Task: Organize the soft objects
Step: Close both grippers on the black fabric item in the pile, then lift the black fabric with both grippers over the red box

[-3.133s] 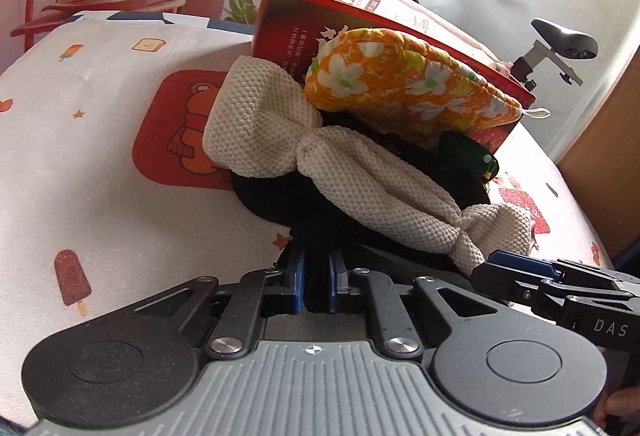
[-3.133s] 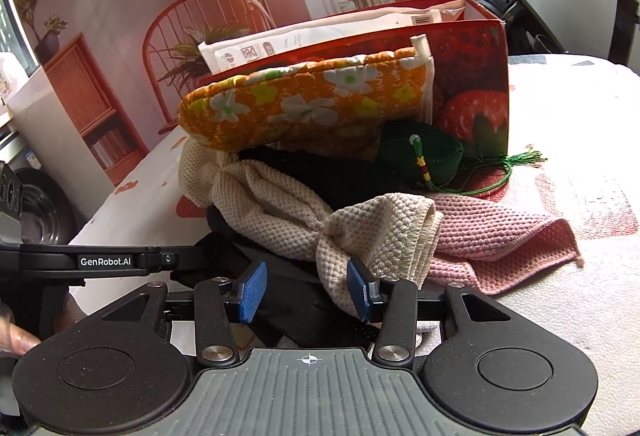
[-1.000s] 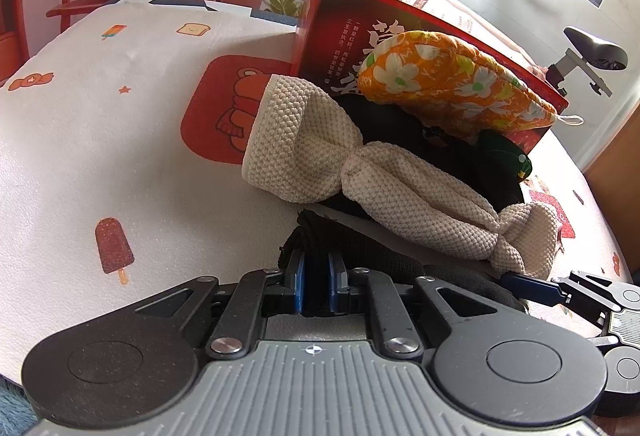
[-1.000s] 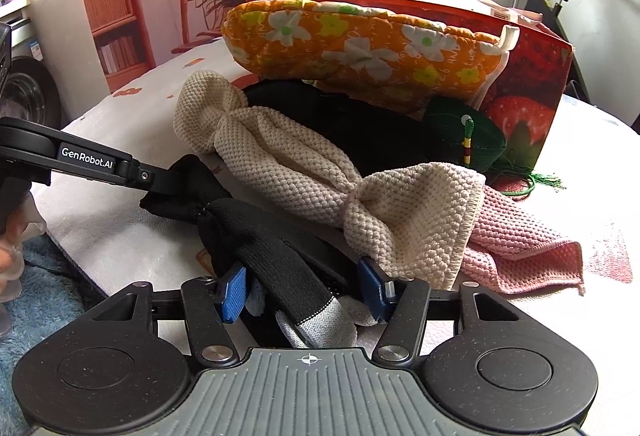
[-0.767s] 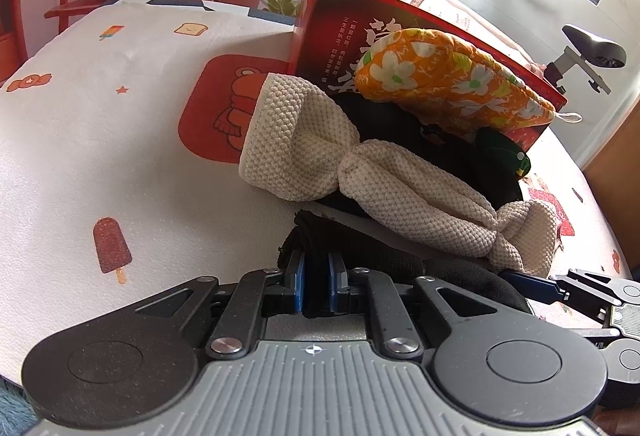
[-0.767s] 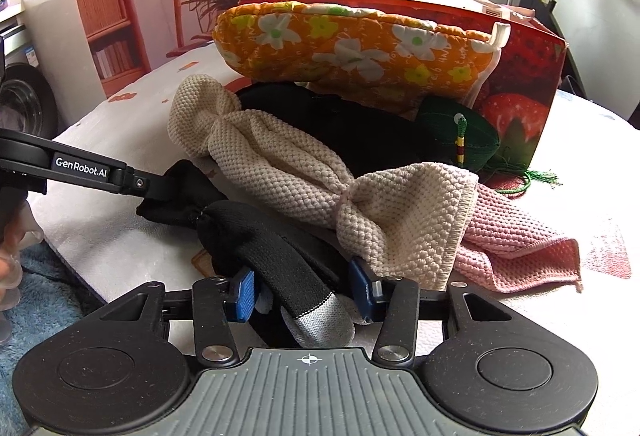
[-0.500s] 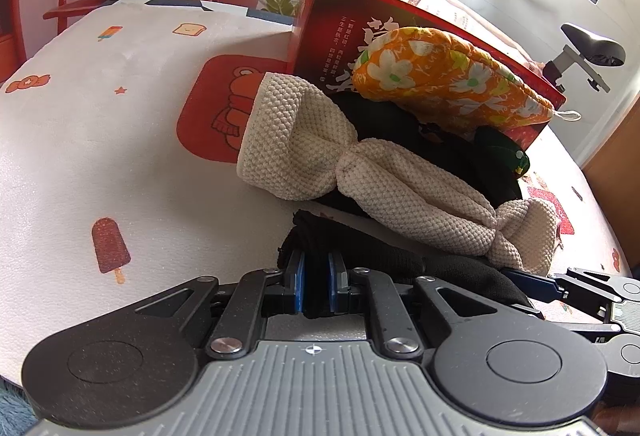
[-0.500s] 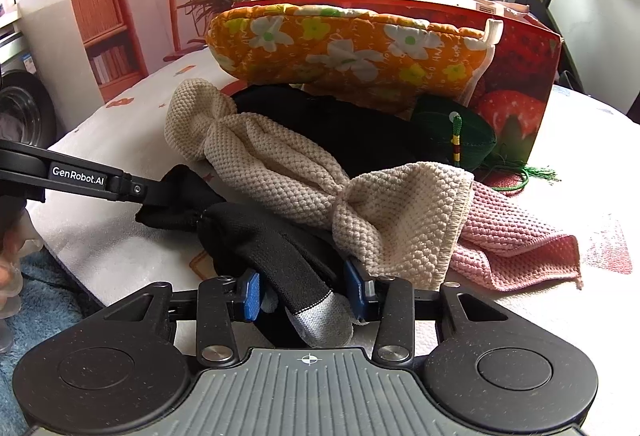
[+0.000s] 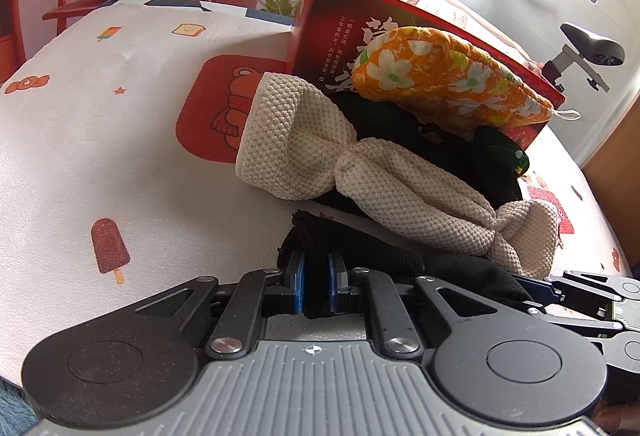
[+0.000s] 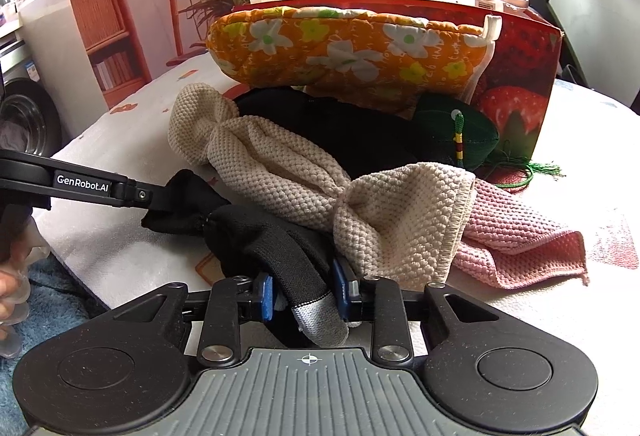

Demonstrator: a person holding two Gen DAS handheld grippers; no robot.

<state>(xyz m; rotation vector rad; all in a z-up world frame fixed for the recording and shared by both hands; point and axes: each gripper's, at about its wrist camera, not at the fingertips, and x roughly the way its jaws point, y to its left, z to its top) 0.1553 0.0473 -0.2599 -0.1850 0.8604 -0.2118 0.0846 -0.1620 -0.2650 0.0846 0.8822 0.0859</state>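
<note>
Black knit, a glove (image 10: 280,256) w/ grey fingertips, is now gripped at both ends. The right gripper (image 10: 306,294) has just been closing: its jaws were wide approx. a second ago and are now drawn in against the grey-tipped fingers, which lie between the blue pads. The left gripper (image 9: 316,286) is seen clamped on the cuff end; no change there vs. the earlier views. The glove lies at the near edge of the worktop (image 9: 120,156), just in front of the twisted cream towel (image 9: 360,172), w/ a pink cloth (image 10: 520,240) beside it and an orange floral mitt (image 10: 352,48) leaning on the red box (image 10: 524,84) behind. Judged: w/ both ends secured, the glove can be stretched flat or folded next.
</note>
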